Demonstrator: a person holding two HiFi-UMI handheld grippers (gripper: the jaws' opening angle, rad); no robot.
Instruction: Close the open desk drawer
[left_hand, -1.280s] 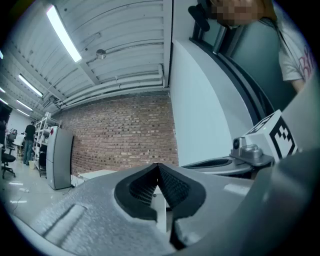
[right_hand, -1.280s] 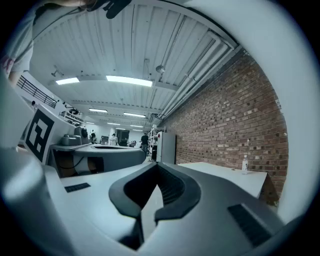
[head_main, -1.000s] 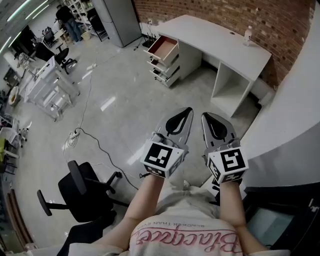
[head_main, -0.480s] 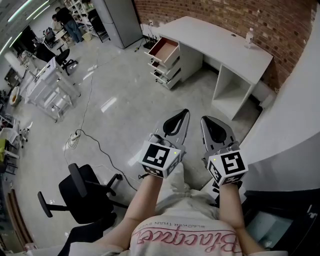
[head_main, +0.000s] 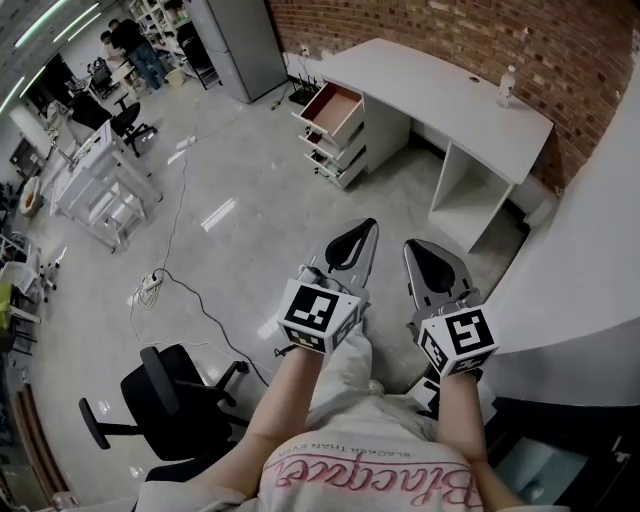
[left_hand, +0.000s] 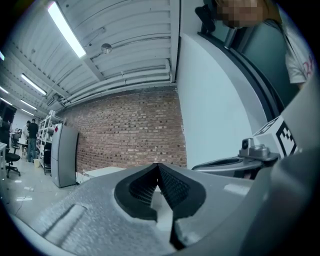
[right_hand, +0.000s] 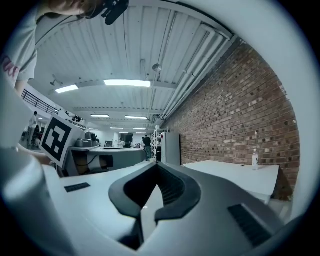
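White desk (head_main: 440, 90) stood far ahead, top drawer (head_main: 333, 104) pulled open. Left gripper (head_main: 367, 231) and right gripper (head_main: 413, 250) were clenched, empty, near the person.

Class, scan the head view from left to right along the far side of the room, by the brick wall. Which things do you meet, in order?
standing person → tall grey cabinet → open top drawer → plastic bottle
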